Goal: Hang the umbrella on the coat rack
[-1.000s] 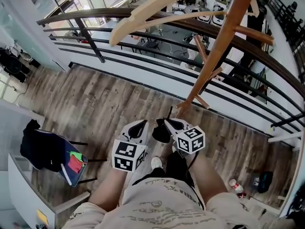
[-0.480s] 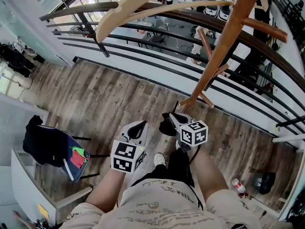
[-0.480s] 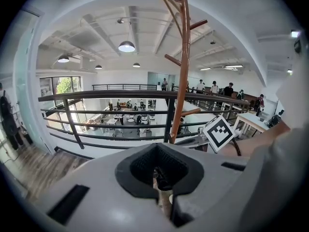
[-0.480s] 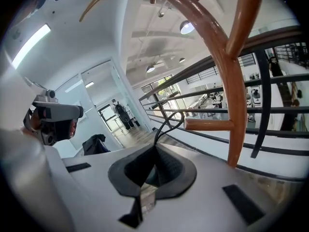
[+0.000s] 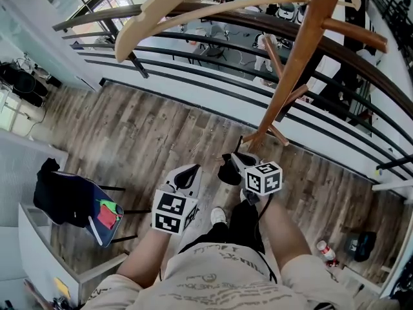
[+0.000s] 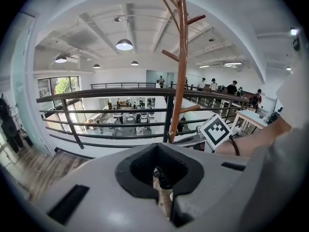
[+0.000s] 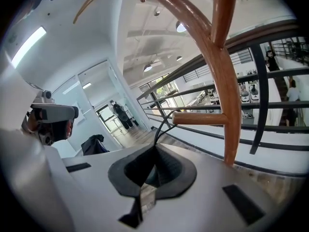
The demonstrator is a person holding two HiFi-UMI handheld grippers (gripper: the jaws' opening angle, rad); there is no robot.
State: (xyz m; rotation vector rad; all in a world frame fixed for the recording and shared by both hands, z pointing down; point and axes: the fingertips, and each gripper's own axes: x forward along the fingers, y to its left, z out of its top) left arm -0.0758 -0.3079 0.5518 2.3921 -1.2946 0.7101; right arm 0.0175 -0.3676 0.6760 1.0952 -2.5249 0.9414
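Observation:
The wooden coat rack's pole (image 5: 303, 57) rises at the upper right of the head view, with short pegs and long curved arms. It stands just ahead of both grippers (image 6: 182, 71) (image 7: 227, 91). My right gripper (image 5: 227, 168) (image 7: 152, 173) is shut on the umbrella's thin black strap (image 7: 161, 124), which loops up out of the jaws toward a low peg (image 7: 198, 118). A dark shape (image 5: 244, 221) under that gripper looks like the folded umbrella, mostly hidden. My left gripper (image 5: 186, 174) (image 6: 159, 178) is shut, beside the right one, holding nothing I can see.
A dark railing (image 5: 193, 76) runs behind the rack, with a drop to a lower floor beyond. A chair draped in dark cloth (image 5: 71, 205) stands at the left by a white desk (image 5: 39, 250). A bottle (image 5: 326, 250) and a black item (image 5: 358, 244) lie at the right.
My right gripper has crept a little up and right, closer to the rack's foot, still shut on the strap. The left gripper has barely moved.

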